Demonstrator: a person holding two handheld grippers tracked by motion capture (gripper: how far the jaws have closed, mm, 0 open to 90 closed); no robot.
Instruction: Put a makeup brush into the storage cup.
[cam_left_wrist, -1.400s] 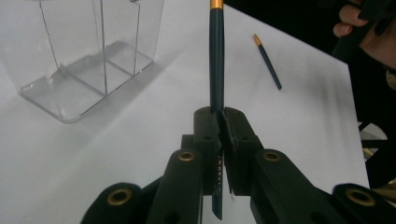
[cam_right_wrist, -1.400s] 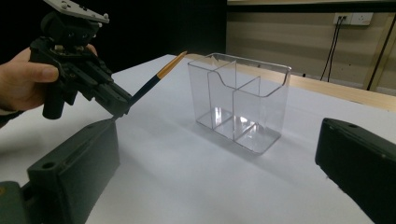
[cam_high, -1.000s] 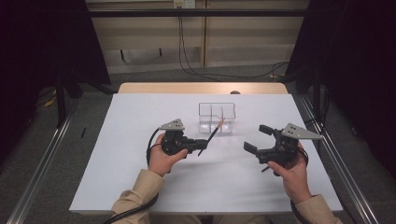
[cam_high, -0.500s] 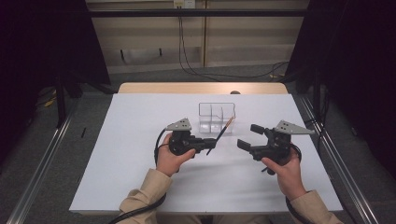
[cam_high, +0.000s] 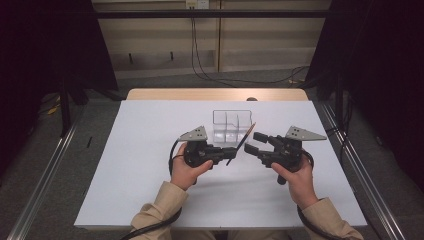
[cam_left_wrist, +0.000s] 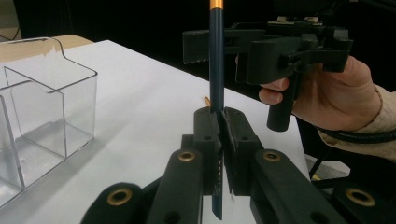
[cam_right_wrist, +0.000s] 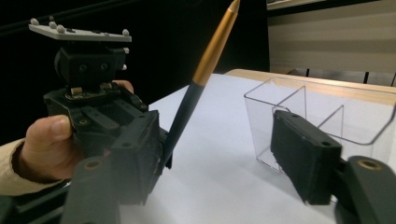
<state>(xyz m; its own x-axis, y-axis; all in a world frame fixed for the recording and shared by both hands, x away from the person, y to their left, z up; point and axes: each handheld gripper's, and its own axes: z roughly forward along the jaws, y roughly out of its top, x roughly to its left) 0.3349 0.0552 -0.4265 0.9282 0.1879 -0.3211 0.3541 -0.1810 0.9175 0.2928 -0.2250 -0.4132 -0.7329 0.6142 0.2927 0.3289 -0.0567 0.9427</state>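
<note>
At the near edge of the high view, two sleeved forearms reach in over the white counter (cam_high: 125, 190). The left claw (cam_high: 231, 151) is clamped on a dark pen (cam_high: 241, 144) with a gold upper section, gripping it low on the barrel so that most of its length stands up and leans toward the right claw (cam_high: 254, 142). A second ago the two claws were well apart; now both hands have drawn in to the middle and the right claw sits just beside the pen.

Its jaws have just been closing from their widest and stand partly apart. In the right gripper view the pen rises between them, and neither pad seems to press on it yet, though the near jaw hides the lower barrel. That reads as a handover being set up, likely so the pen can go into the clear divided organizer (cam_high: 231, 126) just behind the claws.

The pen's lower end is cut off in the left gripper view. From above, the organizer looks empty, but its clear walls make that hard to confirm.
</note>
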